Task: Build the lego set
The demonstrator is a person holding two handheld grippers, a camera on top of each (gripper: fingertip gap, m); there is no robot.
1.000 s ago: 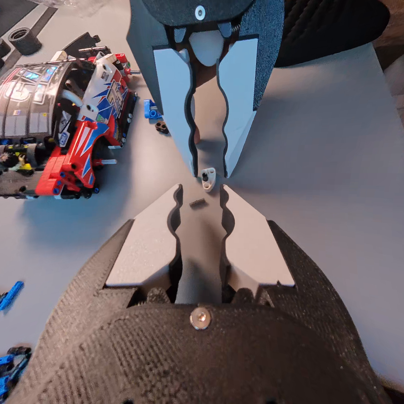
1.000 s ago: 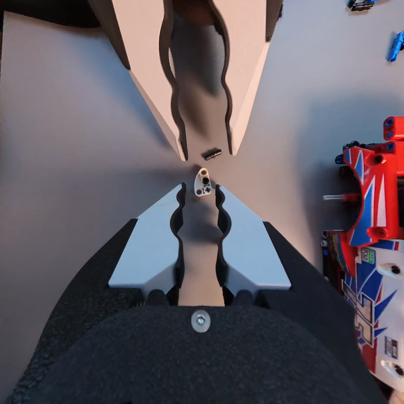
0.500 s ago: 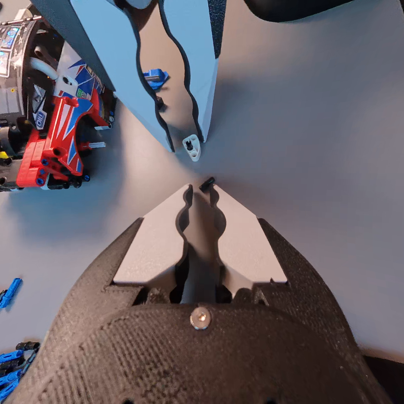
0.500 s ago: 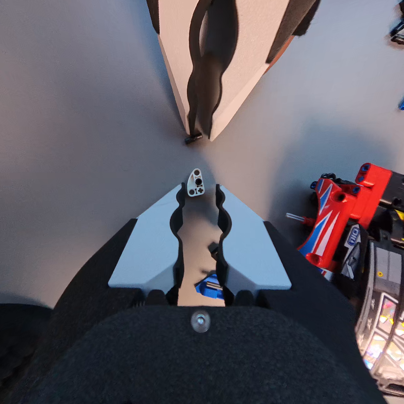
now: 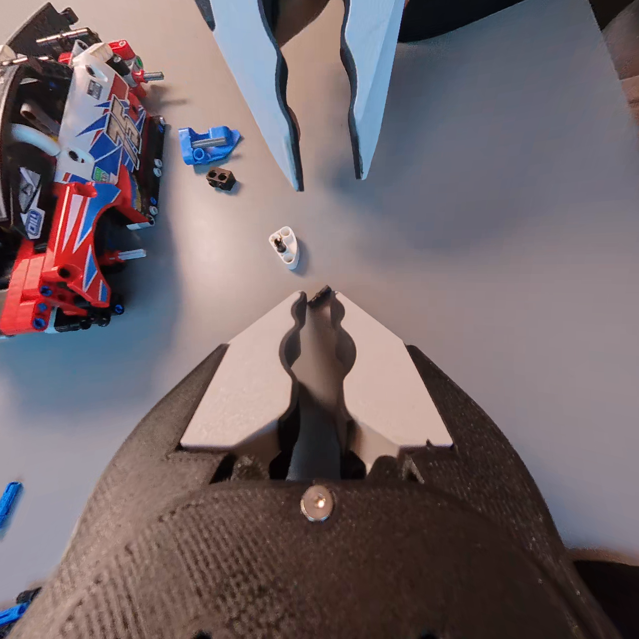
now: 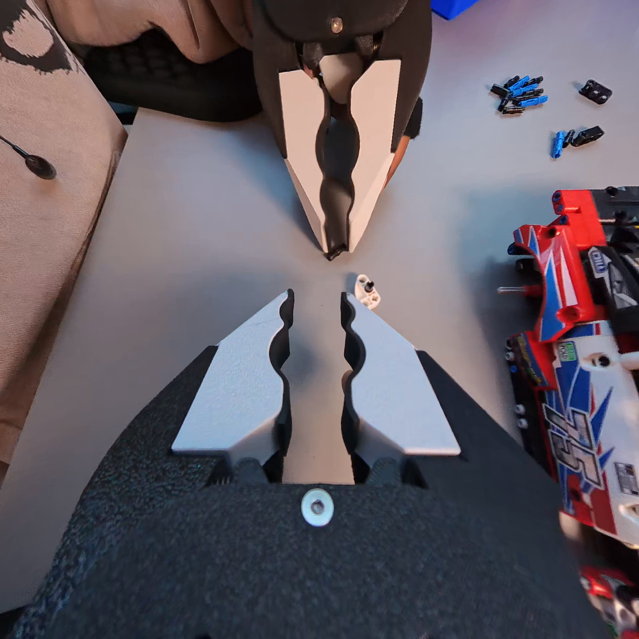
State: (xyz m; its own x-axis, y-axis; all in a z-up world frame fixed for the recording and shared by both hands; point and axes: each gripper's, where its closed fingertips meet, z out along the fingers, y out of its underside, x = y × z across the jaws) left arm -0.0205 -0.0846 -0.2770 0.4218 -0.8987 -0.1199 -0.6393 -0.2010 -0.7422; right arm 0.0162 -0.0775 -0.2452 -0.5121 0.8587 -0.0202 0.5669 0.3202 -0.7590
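My left gripper (image 5: pixel 320 294) is shut on a small black pin (image 5: pixel 320 296) at its fingertips, close to the grey table (image 5: pixel 484 276). In the right wrist view it (image 6: pixel 337 250) points towards me with the pin (image 6: pixel 334 255) pinched in its tips. A small white triangular piece (image 5: pixel 285 247) with a black pin stuck in it lies loose on the table between the two grippers. My right gripper (image 6: pixel 317 294) is open and empty, and the white piece (image 6: pixel 367 292) lies just outside its right fingertip. The partly built red, white and blue car (image 5: pixel 79 193) stands beside them.
A blue piece (image 5: pixel 207 145) and a small black connector (image 5: pixel 221 178) lie next to the car. Blue and black pins (image 6: pixel 518 93) and black pieces (image 6: pixel 594 91) lie scattered beyond the car (image 6: pixel 581 345). A person's sleeve (image 6: pixel 52 173) is at the table's edge. The gap from one gripper's tips to the other's is roughly 6 cm. My right gripper's tips are some 8 cm from the small black connector (image 5: pixel 221 178).
My left gripper closed on the black pin that lay on the table. My right gripper drew back from the white piece and opened wider, leaving it on the table.
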